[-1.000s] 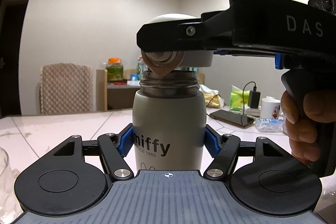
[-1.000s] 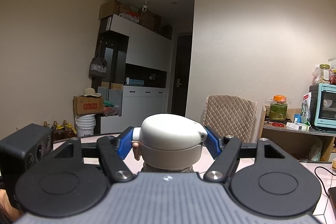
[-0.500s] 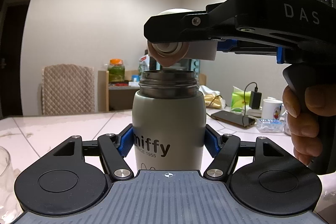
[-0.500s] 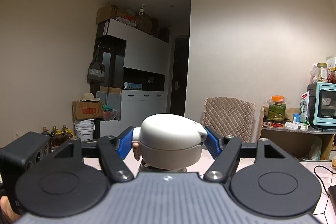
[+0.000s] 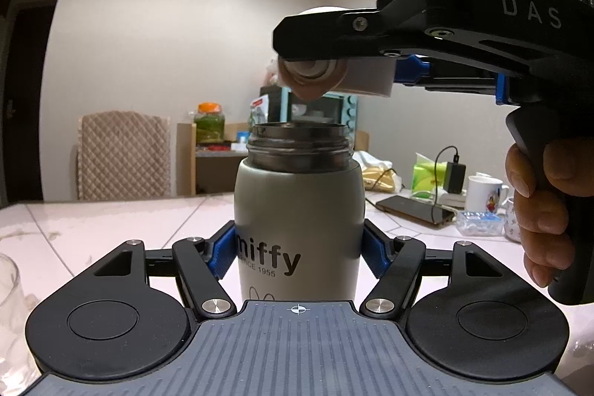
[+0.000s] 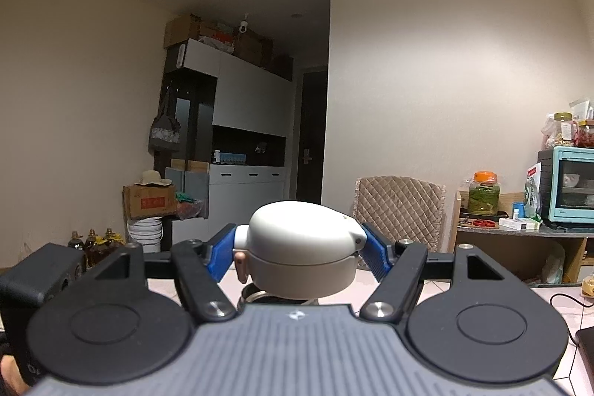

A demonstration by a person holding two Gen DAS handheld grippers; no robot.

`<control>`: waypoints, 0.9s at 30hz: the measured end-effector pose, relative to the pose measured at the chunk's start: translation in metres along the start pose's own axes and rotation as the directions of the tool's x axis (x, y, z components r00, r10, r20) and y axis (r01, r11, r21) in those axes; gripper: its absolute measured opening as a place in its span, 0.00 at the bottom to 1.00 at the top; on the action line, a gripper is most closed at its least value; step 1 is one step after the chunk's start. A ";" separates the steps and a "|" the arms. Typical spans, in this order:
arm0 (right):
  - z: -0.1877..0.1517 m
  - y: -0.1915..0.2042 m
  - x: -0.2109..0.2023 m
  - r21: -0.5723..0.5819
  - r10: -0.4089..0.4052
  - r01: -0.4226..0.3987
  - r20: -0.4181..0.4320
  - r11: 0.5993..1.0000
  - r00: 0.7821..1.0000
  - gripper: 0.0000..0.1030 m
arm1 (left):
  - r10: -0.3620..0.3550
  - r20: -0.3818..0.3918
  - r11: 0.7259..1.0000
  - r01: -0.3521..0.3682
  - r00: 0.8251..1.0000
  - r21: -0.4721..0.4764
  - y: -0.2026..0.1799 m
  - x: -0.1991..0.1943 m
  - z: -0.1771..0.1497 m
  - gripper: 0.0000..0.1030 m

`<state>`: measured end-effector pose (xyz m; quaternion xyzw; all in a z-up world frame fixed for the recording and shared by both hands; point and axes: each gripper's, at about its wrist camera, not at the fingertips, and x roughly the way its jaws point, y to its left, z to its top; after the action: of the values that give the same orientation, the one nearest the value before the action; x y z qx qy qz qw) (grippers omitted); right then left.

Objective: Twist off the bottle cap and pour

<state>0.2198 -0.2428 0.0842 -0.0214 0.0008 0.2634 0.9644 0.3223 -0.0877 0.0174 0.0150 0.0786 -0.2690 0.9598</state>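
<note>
A grey "miffy" bottle (image 5: pixel 299 210) stands upright on the pale tiled table (image 5: pixel 111 221), its steel threaded mouth (image 5: pixel 299 136) uncovered. My left gripper (image 5: pixel 299 249) has its blue pads (image 5: pixel 222 253) against the bottle's sides, and its jaws are opening. The white domed cap (image 6: pixel 300 244) is held well above and to the right of the mouth, with my right gripper (image 6: pixel 299 257) shut on it. In the left wrist view the cap (image 5: pixel 367 80) shows under the right gripper's black fingers (image 5: pixel 334 36). The bottle's rim (image 6: pixel 260 295) peeks out below the cap.
A clear glass (image 5: pixel 7 292) stands at the table's left edge. A person's hand (image 5: pixel 542 210) grips the right handle. A phone (image 5: pixel 415 208), a mug (image 5: pixel 482 192) and a tissue pack (image 5: pixel 430 173) lie at the back right. A padded chair (image 5: pixel 122 154) stands behind the table.
The cap has come off the bottle's mouth, risen and shifted right in the left wrist view, and the gap has widened. The bottle stays between the left pads.
</note>
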 end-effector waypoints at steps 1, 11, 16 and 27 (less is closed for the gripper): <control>0.000 -0.001 0.000 0.002 -0.004 0.004 0.001 1.000 1.000 0.70 | 0.002 -0.001 1.000 -0.002 1.000 0.004 0.000 0.002 0.000 0.72; 0.002 -0.008 -0.007 0.015 -0.025 0.025 0.011 1.000 1.000 0.70 | 0.015 -0.002 1.000 -0.015 1.000 0.021 0.002 0.019 -0.002 0.72; 0.003 -0.011 -0.010 0.019 -0.032 0.031 0.012 0.999 0.999 0.70 | 0.021 -0.005 0.999 -0.021 1.000 0.027 0.007 0.026 -0.006 0.72; 0.002 -0.015 -0.014 0.032 -0.036 0.035 0.015 0.999 0.999 0.70 | 0.054 -0.005 0.997 -0.053 0.999 0.047 -0.007 0.005 -0.013 0.75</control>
<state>0.2155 -0.2622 0.0868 -0.0038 -0.0029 0.2464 0.9692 0.3210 -0.0954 0.0034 0.0404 0.0750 -0.2450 0.9658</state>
